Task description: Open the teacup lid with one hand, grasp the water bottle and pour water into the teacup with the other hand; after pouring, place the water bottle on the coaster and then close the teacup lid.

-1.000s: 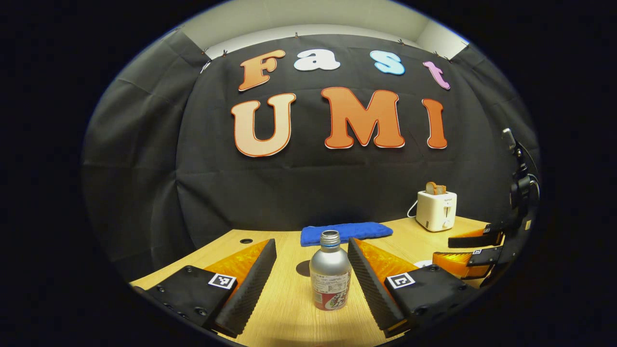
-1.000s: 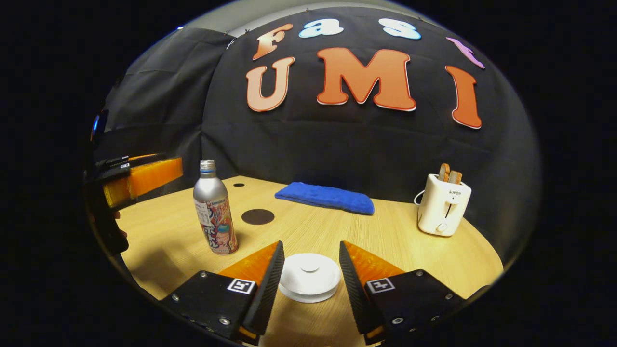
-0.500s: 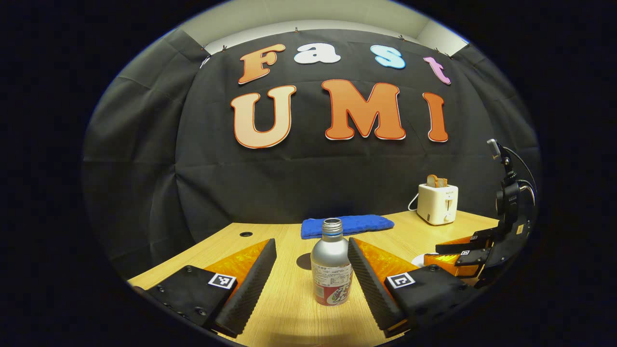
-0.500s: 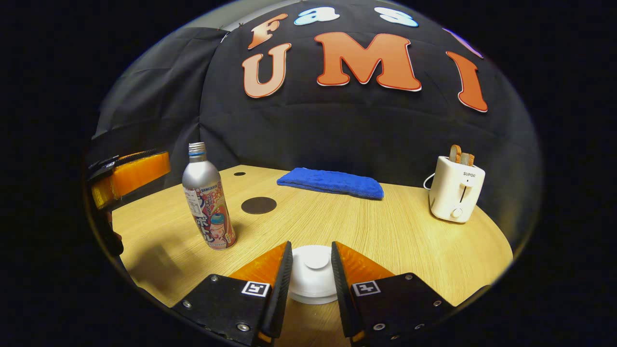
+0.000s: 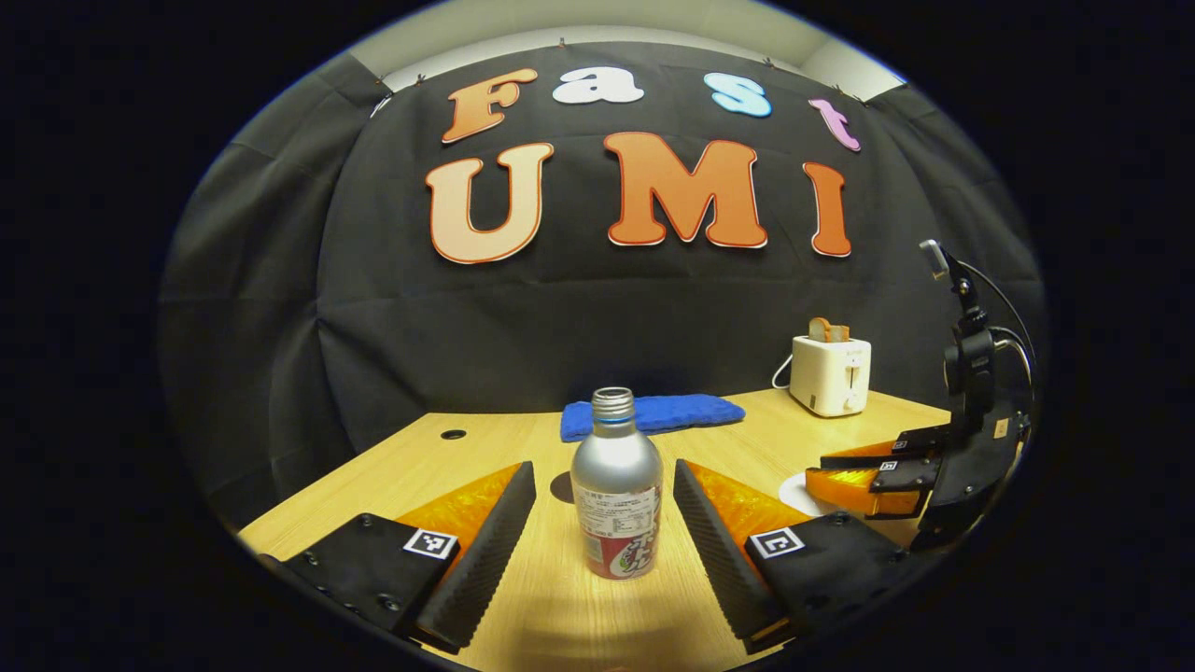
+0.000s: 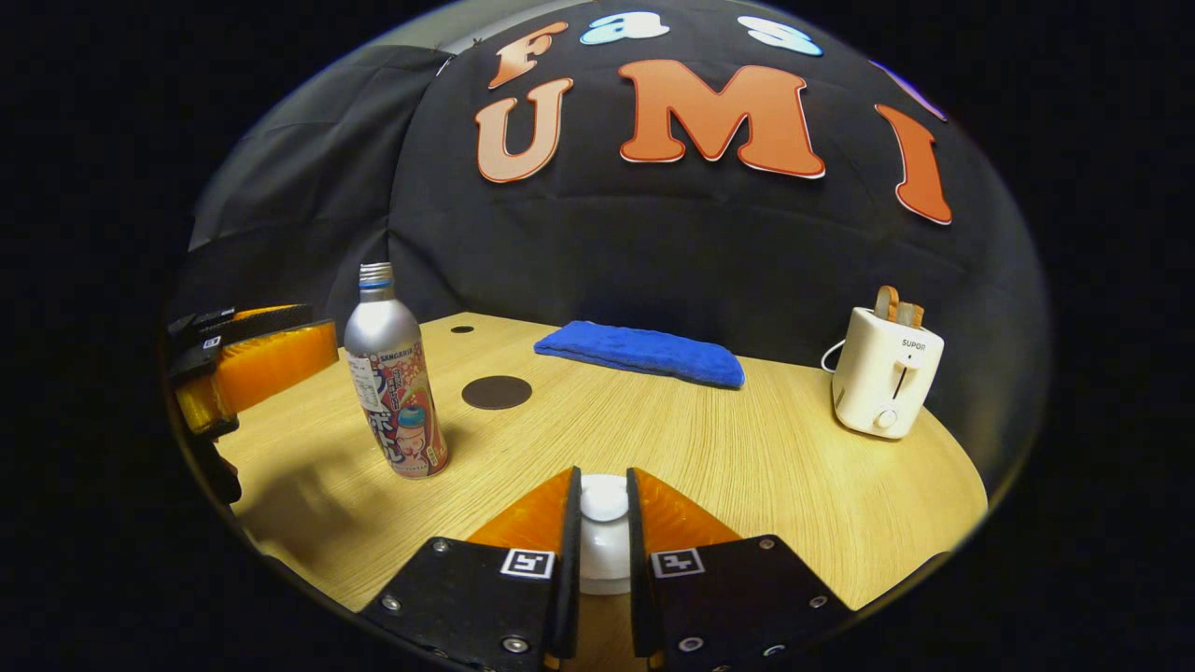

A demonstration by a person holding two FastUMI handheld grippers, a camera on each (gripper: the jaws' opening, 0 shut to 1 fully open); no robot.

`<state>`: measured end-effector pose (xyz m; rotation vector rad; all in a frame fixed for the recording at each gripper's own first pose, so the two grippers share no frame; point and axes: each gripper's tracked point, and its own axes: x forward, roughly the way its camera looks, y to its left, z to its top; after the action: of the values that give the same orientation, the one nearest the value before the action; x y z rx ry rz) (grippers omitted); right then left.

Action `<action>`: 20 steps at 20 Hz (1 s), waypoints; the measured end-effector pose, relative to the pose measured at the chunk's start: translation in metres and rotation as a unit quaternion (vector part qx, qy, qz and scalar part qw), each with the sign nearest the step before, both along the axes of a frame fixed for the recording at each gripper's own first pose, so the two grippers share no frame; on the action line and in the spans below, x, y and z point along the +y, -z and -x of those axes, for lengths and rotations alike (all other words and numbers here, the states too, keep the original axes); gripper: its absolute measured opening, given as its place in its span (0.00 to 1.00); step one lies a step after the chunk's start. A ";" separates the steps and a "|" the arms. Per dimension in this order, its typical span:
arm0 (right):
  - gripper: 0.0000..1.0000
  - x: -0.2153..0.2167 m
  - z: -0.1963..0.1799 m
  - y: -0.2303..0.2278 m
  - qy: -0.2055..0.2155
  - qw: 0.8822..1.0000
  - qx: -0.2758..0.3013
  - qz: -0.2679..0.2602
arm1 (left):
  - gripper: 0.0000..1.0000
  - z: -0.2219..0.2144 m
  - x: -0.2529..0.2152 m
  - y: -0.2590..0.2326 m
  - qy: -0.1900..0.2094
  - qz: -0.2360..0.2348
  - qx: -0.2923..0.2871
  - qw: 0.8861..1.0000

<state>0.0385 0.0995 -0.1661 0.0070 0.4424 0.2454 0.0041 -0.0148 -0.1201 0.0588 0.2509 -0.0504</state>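
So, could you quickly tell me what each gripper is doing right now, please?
Left gripper: open, fingers either side of the water bottle, not touching it.
Right gripper: shut on the teacup lid, pinching its knob.

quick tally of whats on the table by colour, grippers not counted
white: 2, teacup lid, toaster
silver: 1, water bottle
blue: 1, cloth
dark brown: 1, coaster
total: 5

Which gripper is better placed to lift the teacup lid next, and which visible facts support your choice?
The right gripper: its fingers are closed on the knob of the lid. The left gripper is open around the water bottle, so it suits the pour.
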 end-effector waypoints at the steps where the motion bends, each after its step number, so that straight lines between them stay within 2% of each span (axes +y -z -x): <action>1: 0.23 0.000 0.001 -0.002 -0.003 1.000 0.002 -0.002 | 0.98 0.000 -0.002 0.003 0.004 -0.001 0.004 1.000; 13: 0.23 -0.025 0.013 -0.039 0.015 0.999 -0.034 -0.025 | 0.98 -0.006 0.004 0.053 -0.023 0.004 0.064 0.998; 16: 0.23 -0.036 0.017 -0.045 0.021 0.999 -0.040 -0.024 | 0.98 -0.010 0.001 0.068 -0.022 0.020 0.082 0.996; 18: 0.23 -0.043 0.019 -0.048 0.025 0.999 -0.042 -0.021 | 0.98 -0.017 0.002 0.077 -0.021 0.008 0.092 0.996; 20: 0.23 -0.053 0.020 -0.050 0.032 0.998 -0.045 -0.016 | 0.94 -0.026 0.003 0.082 -0.021 -0.016 0.096 0.995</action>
<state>0.0183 0.0468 -0.1160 0.0415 0.3487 0.1894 0.0304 -0.0120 -0.2025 0.0807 0.4449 -0.0106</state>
